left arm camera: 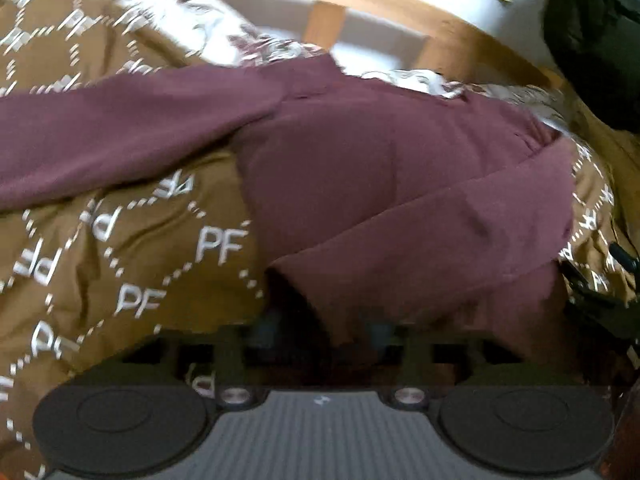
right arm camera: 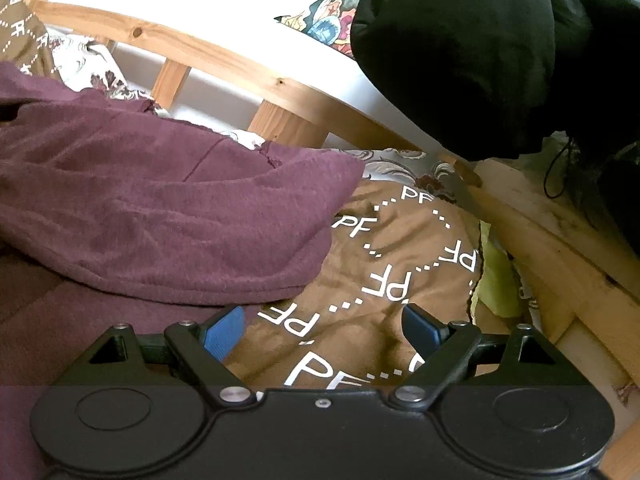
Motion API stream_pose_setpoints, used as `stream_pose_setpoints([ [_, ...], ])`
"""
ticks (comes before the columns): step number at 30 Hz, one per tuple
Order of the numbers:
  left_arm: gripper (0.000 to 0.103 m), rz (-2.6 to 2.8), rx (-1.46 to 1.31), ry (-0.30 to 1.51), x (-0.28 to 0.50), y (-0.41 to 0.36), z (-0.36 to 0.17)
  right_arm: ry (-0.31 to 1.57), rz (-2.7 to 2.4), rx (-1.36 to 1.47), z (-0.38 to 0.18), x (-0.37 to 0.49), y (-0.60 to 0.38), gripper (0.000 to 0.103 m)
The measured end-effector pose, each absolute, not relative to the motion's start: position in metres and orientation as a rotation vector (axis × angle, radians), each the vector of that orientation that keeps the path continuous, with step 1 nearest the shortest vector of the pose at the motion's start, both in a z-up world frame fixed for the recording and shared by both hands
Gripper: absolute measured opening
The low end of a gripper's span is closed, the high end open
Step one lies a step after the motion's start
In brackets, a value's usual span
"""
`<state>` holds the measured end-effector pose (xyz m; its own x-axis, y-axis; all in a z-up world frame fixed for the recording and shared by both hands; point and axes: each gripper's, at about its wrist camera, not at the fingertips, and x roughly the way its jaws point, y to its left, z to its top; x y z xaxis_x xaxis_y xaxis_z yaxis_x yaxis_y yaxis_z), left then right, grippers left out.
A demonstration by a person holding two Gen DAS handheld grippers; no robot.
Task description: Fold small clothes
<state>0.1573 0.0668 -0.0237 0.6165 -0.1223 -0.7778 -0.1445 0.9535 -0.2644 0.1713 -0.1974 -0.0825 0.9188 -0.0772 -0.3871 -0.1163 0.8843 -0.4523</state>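
Looking through the left wrist camera, I saw at the far left the brown bedcover (left arm camera: 132, 248) with its white "PF" letters, spread over the bed. Across it lay the maroon top (left arm camera: 360, 168), one sleeve stretched out to the left edge and the body in the middle. Another sleeve was folded over the body toward the right. This picture was blurred. The left tongs (left arm camera: 320, 332) were low in the view and dark. Their fingers were lost in shadow under the near edge of the cloth, so I could not tell if they pressed on it or stood free. Behind the top ran the wooden bed frame (left arm camera: 452, 36), and a black garment (left arm camera: 592, 40) hung at the far right.

In the right wrist camera, the maroon top (right arm camera: 168, 216) filled the left side, its edge lying just in front of the left blue pad (right arm camera: 224, 336). The right tongs (right arm camera: 320, 332) stood wide apart and held nothing; only the brown bedcover (right arm camera: 400, 240) showed between the pads. To the right I saw a yellow-green cloth (right arm camera: 496, 276) tucked beside the wooden frame (right arm camera: 560, 248), and the black garment (right arm camera: 480, 52) above.
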Motion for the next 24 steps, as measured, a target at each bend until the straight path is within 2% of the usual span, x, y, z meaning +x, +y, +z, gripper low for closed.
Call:
stream_pose_setpoints([
  [3,0.076,0.040,-0.304,0.855,0.147,0.071,-0.016,0.412,-0.004,-0.550,-0.086,0.174,-0.195,0.087],
  [5,0.085,0.063,-0.279,0.831,0.148,0.072,-0.012,0.408,-0.011,-0.606,-0.090,0.175,-0.193,0.088],
  [13,0.085,0.161,-0.190,0.883,0.178,0.059,-0.027,0.300,0.009,-0.888,-0.106,0.190,-0.174,0.088],
  [16,0.085,0.162,-0.208,0.915,0.179,0.060,-0.035,0.248,0.037,-0.964,-0.112,0.189,-0.167,0.074],
  [17,0.085,0.160,-0.210,0.922,0.179,0.060,-0.036,0.246,0.048,-0.977,-0.114,0.188,-0.166,0.061],
  [18,0.085,0.158,-0.210,0.928,0.179,0.059,-0.038,0.249,0.058,-0.983,-0.116,0.188,-0.165,0.040],
  [20,0.084,0.156,-0.208,0.937,0.178,0.057,-0.039,0.264,0.063,-0.974,-0.117,0.189,-0.165,0.012],
  [24,0.084,0.131,-0.199,0.943,0.176,0.051,-0.041,0.265,0.037,-0.796,-0.095,0.187,-0.178,0.008],
])
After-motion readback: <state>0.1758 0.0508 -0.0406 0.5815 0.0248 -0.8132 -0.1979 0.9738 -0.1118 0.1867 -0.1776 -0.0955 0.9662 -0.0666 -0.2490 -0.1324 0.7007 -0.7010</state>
